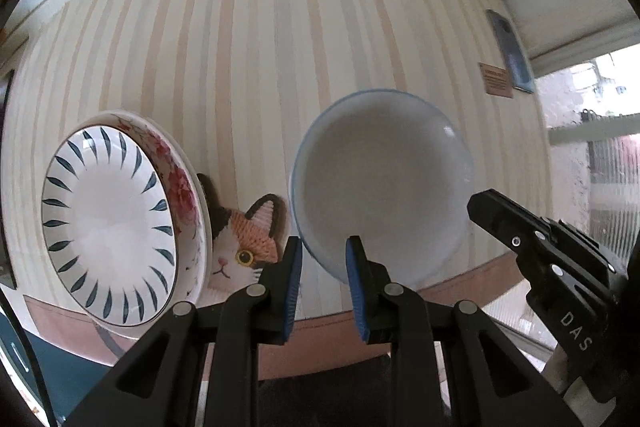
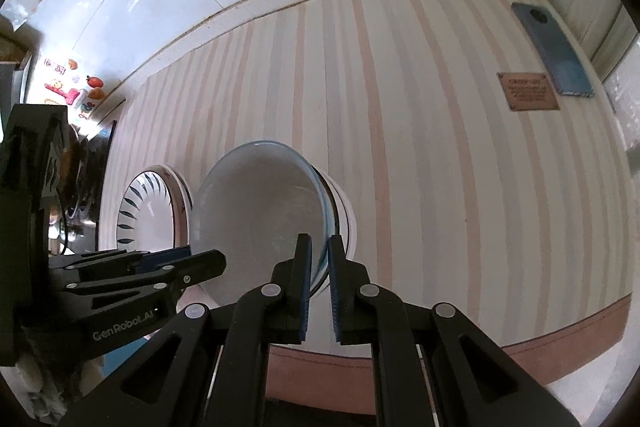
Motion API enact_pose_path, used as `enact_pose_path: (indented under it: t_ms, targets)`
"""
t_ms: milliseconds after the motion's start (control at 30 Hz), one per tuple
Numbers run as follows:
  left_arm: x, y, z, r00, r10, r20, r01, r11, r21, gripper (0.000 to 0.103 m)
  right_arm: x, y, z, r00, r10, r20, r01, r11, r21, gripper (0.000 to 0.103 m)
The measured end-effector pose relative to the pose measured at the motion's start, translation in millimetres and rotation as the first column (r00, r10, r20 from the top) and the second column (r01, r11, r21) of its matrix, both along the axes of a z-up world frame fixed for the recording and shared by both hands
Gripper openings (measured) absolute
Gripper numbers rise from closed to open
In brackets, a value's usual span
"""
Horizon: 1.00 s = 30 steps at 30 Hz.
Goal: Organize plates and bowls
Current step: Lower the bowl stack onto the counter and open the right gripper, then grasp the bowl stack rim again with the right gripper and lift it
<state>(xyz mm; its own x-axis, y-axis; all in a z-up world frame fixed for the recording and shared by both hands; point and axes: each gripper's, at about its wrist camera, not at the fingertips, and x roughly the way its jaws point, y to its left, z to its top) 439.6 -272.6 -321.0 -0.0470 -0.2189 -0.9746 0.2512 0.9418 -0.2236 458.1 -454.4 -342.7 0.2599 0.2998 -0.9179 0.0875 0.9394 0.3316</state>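
Note:
A pale bowl with a blue rim [image 1: 380,183] is held on its side above the striped table mat. My right gripper [image 2: 319,259] is shut on its rim [image 2: 324,227]; that gripper shows at the right in the left wrist view [image 1: 520,231]. My left gripper [image 1: 324,263] is open, its pads on either side of the bowl's lower rim without a clear clamp. A bowl with dark leaf strokes [image 1: 108,227] sits in a red-flowered dish [image 1: 188,195] to the left. Another white dish [image 2: 344,215] lies behind the held bowl.
A cat-shaped coaster [image 1: 240,247] lies between the two bowls. A phone [image 2: 556,55] and a brown card [image 2: 526,93] lie at the mat's far right. A window is on the right and a fridge with stickers [image 2: 76,91] on the left.

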Motion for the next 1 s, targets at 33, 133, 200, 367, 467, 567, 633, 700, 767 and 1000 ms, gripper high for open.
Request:
enact_pose_path:
  t_ms: [33,133,200,367,467,567,633,700,767,1000]
  targets:
    - [-2.5,0.5,6.4,1.0,-0.007,0.012,0.007,1.0,-0.001,0.02,-2.8,0.6,5.8,1.0,0.003,0.01,-0.003,1.0,0.003,0.01]
    - [-13.3,3.7,33.3,0.996,-0.041,0.081,0.041,0.999,0.006,0.021,-10.9,3.4,25.5,0.999,0.019,0.04,-0.019,1.0,-0.015,0.01]
    - [-22.3,7.4,54.4,0.99,-0.062,0.129,0.061,0.998,0.009,0.021,-20.0,5.0,43.1,0.998,0.023,0.065,-0.022,0.999,-0.025,0.01]
    - [-41.2,21.8,93.9,0.981,-0.068,0.181,0.073,0.997,-0.018,0.021,-42.6,4.3,82.0,0.994,0.027,0.106,-0.024,0.999,-0.028,0.01]
    - [-52.2,28.1,111.4,0.977,-0.073,0.2,0.08,0.996,-0.029,0.022,-58.3,8.4,102.0,0.991,0.035,0.126,-0.031,0.999,-0.03,0.01]
    - [-58.8,34.0,120.8,0.979,-0.056,0.195,0.066,0.997,-0.047,0.027,-70.4,12.0,119.2,0.99,0.047,0.136,-0.04,0.998,-0.051,0.03]
    - [-60.9,37.9,123.5,0.983,-0.032,0.179,0.044,0.997,-0.064,0.027,-77.7,12.6,130.7,0.988,0.049,0.147,-0.042,0.998,-0.056,0.058]
    - [-64.2,43.5,127.4,0.986,-0.012,0.167,0.027,0.996,-0.088,0.027,-83.1,12.7,139.8,0.986,0.045,0.161,-0.035,0.997,-0.062,0.062]
    - [-67.2,46.1,131.2,0.986,0.003,0.165,0.014,0.994,-0.105,0.028,-86.8,10.5,148.4,0.984,0.036,0.172,-0.025,0.998,-0.065,0.068]
    - [-69.9,54.2,143.4,0.98,0.074,0.187,-0.045,0.987,-0.156,0.073,-97.3,4.3,169.3,0.977,0.039,0.209,-0.014,0.992,-0.122,0.08]
